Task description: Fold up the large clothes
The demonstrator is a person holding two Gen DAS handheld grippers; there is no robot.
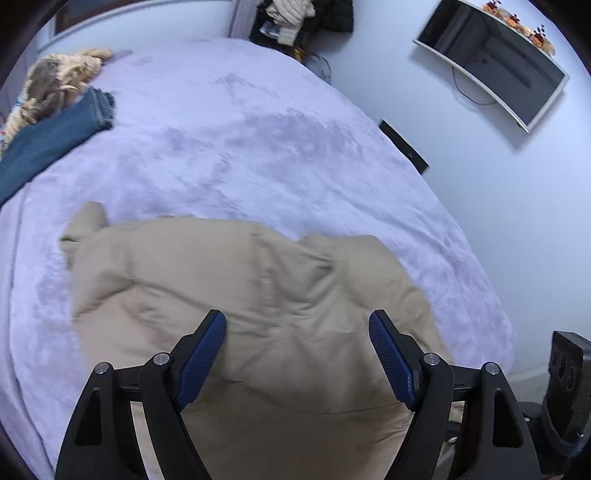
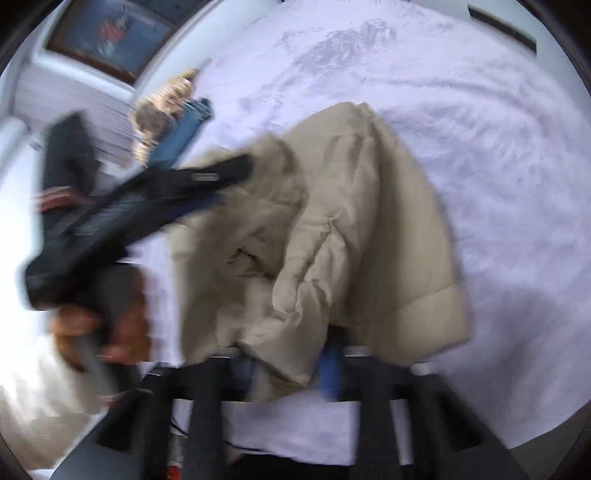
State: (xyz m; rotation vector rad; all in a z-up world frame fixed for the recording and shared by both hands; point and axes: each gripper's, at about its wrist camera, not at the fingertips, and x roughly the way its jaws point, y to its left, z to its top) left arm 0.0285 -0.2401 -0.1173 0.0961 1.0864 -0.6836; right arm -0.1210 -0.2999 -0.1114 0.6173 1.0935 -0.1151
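A beige puffy jacket (image 1: 236,291) lies crumpled on the lavender bed cover (image 1: 240,129) near the bed's front edge. My left gripper (image 1: 297,321) hovers over it, open, with nothing between its blue pads (image 1: 205,362). In the right wrist view the jacket (image 2: 369,221) is bunched and folded over itself. My right gripper (image 2: 288,365) sits at its near hem, blurred, with a fold of fabric filling the gap between the fingers. The left gripper (image 2: 232,182) also shows there, held by a hand (image 2: 99,332), over the jacket's left side.
Blue jeans (image 1: 48,144) and a fuzzy tan item (image 1: 59,81) lie at the bed's far left. A pile of clothes (image 1: 295,18) sits past the far edge. A television (image 1: 495,62) hangs on the wall at right. A dark device (image 1: 569,384) stands at the near right.
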